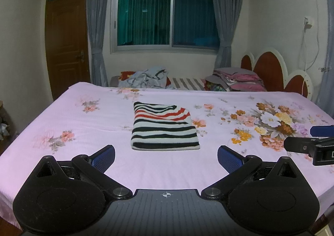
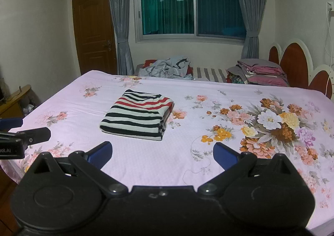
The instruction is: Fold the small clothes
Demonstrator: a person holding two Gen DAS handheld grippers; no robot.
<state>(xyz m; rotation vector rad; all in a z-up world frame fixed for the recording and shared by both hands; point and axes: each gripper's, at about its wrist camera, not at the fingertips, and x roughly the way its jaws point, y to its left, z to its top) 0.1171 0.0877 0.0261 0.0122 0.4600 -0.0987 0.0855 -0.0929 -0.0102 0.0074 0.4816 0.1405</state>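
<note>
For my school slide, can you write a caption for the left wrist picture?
Open left gripper hovers over the floral bed sheet, facing a folded striped top.

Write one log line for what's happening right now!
left gripper: open, empty | right gripper: open, empty | striped shirt: folded on bed

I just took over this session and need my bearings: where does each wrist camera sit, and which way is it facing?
Left wrist: behind the open left gripper, facing across the bed at the folded striped garment, straight ahead; the right gripper's tip shows at its right edge.
Right wrist: behind the open right gripper, same heading, garment left of centre; the left gripper's tip shows at left.
Shared: garment, bed, window, door.
</note>
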